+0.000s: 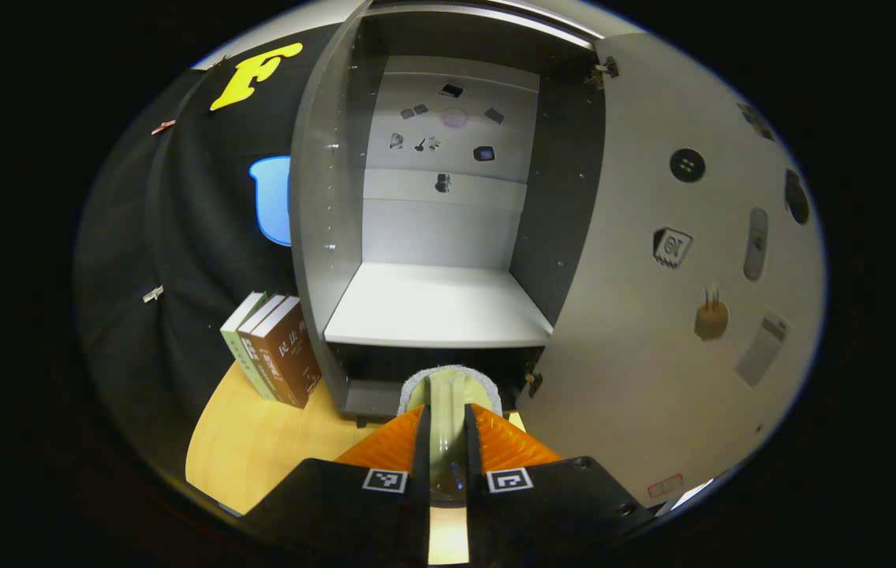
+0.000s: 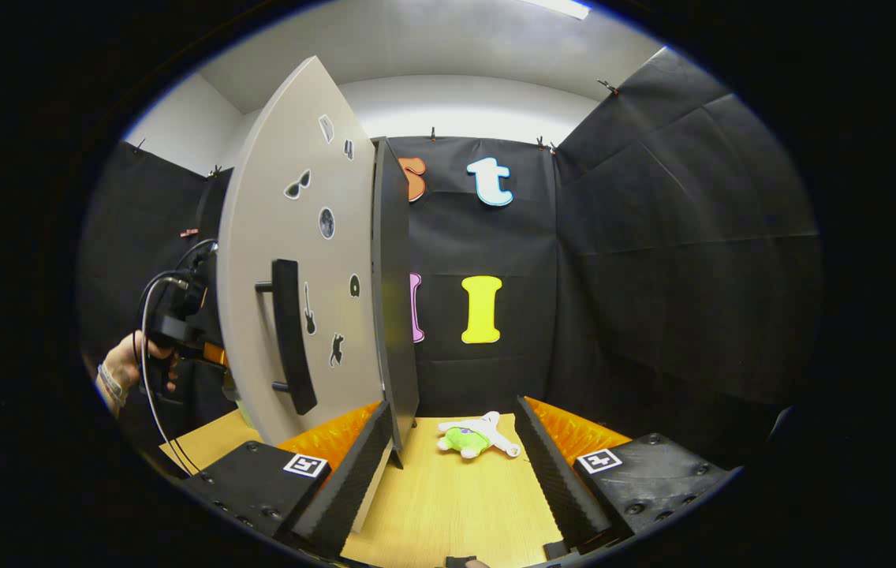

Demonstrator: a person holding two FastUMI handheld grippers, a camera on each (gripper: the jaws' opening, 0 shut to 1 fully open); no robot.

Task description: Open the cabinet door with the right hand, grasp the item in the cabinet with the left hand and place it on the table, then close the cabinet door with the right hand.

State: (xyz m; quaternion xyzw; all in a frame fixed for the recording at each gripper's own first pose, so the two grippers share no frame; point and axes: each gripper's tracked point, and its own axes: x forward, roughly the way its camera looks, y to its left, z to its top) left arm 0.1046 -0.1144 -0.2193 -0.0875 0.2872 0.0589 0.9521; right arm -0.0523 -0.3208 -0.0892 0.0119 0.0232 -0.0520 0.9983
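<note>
Left gripper [image 1: 448,442]: its jaws are clenched on a pale green item [image 1: 449,394] with a whitish fuzzy rim, pinched between both fingers and sticking out ahead of them; what the item is cannot be told from this angle.
Held item, position: in front of the cabinet's lower opening, just below the front edge of the shelf, above the surface; whether it touches the surface cannot be told.
Cabinet [image 1: 322,237]: grey, standing on the surface, interior open to the left gripper view; small dark stickers on its back panel.
Shelf [image 1: 436,308]: white and bare.
Cabinet door [image 2: 298,260]: swung wide open; in the left gripper view its inner face with stickers stands at the right, in the right gripper view its outer face with stickers stands at the left.
Door handle [image 2: 290,335]: dark vertical bar on the outer face, apart from the right gripper.
Right gripper [image 2: 452,465]: jaws released, spread wide with nothing between them; the door's free edge stands just beside the left finger.
Plush toy [image 2: 476,438]: small, green and white, lying on the surface ahead of the open jaws, near the black cloth wall.
Books [image 1: 274,355]: three upright, just beside the cabinet's left side.
Surface [image 2: 448,505]: light wood.
Person's hand [image 2: 128,367]: seen past the door in the right gripper view, gripping the other gripper's handle with cables trailing.
</note>
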